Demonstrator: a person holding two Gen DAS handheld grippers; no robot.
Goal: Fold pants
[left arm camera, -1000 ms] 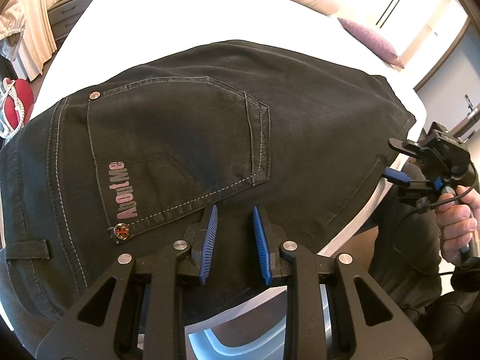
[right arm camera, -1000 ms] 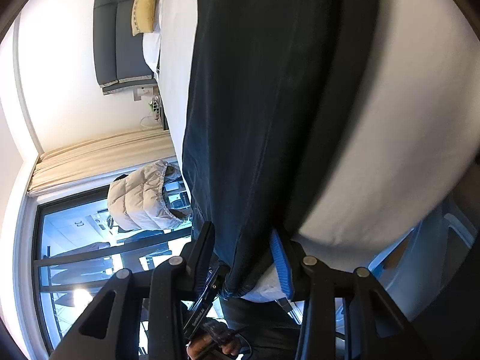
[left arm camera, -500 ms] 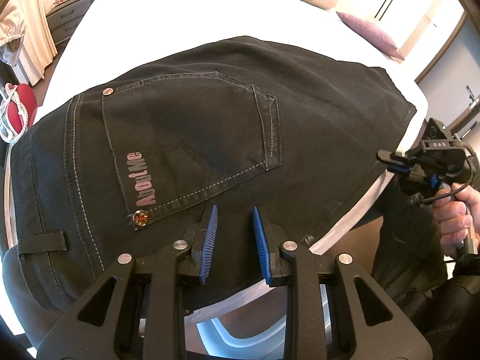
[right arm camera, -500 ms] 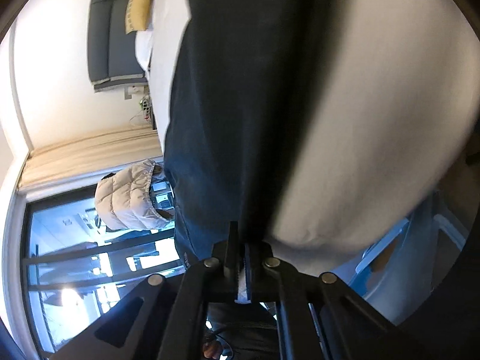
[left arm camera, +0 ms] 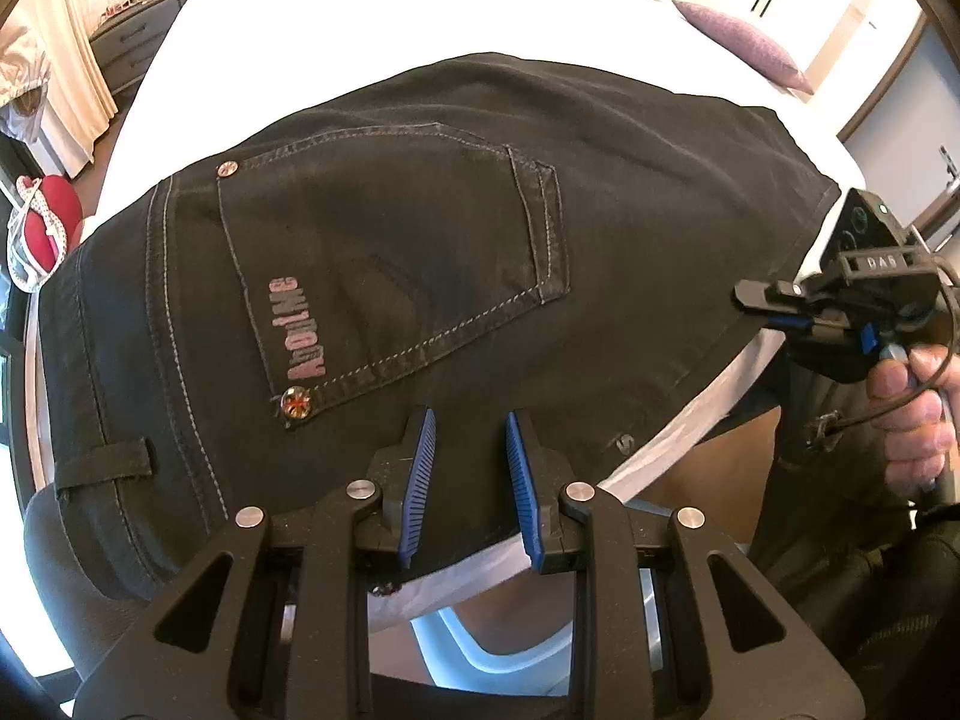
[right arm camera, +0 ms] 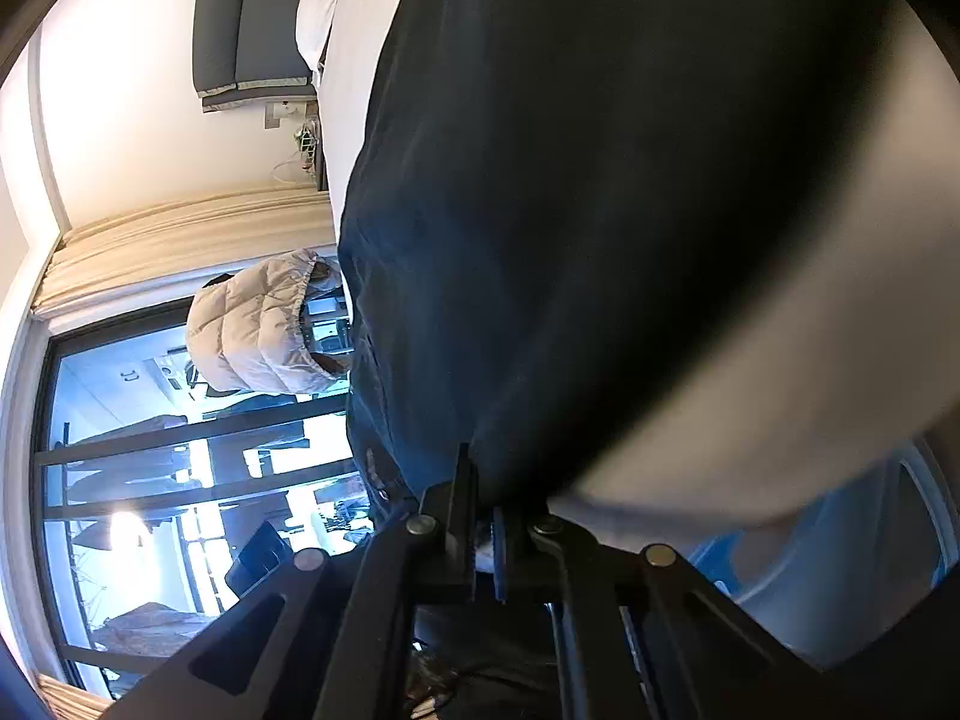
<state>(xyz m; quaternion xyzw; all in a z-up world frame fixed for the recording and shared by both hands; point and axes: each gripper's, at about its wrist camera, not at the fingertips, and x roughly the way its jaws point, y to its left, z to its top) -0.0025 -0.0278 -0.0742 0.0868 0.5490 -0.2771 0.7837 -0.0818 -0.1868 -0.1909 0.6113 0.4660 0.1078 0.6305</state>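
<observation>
While the left hand-held gripper (left arm camera: 467,474) hovers with its jaws narrowly parted and empty over the near edge of the pants (left arm camera: 420,276) on the bed (left arm camera: 360,24), the right hand-held gripper (left arm camera: 774,309) is clamped down tight on what looks like the pants' edge off to the left one's right, though the pinch itself is blurred. This is soft, floppy denim with some weight, so I'd take it at the stiffer seams and the waistband. The long axis runs across in front of the left gripper, waistband to its left, legs toward the right gripper.
</observation>
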